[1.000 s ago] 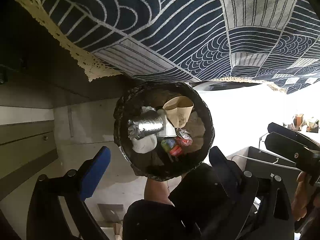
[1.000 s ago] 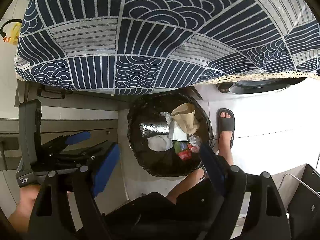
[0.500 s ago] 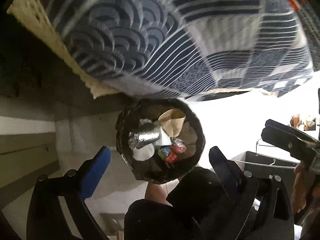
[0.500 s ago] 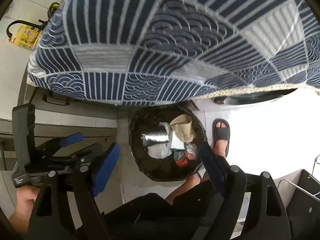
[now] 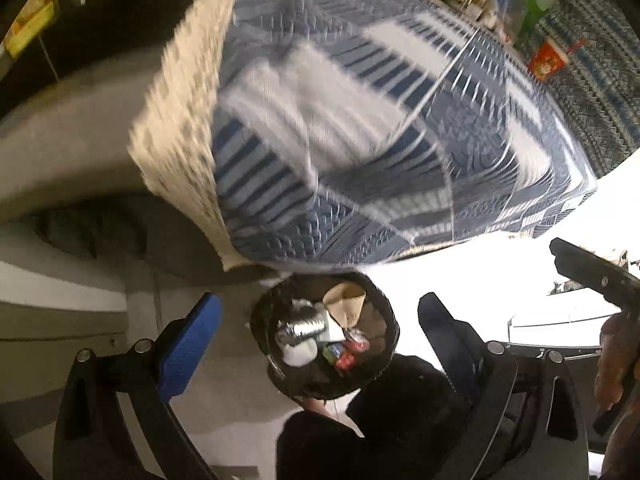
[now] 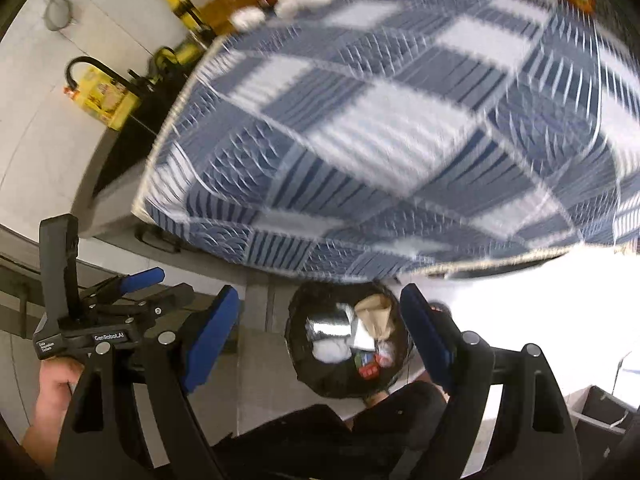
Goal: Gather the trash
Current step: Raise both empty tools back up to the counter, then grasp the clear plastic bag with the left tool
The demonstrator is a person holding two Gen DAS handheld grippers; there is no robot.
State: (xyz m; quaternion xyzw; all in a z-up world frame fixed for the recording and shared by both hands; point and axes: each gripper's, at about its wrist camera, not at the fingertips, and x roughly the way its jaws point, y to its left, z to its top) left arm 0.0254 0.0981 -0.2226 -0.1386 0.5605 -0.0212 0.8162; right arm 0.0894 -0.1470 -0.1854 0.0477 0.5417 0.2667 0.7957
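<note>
Both grippers, left gripper (image 5: pixel 320 332) and right gripper (image 6: pixel 320 332), spread and empty above trash bin (image 5: pixel 384 316) at table edge; risk: snagging overhanging tablecloth (image 6: pixel 400 140), toppling bottles.

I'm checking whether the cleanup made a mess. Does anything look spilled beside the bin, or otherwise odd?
Nothing stands out. The trash bin stands upright on the floor by the table's blue patterned cloth, with the foil, brown paper bag and wrappers all inside its black liner. No litter shows on the floor around it. The cloth is blurred.
</note>
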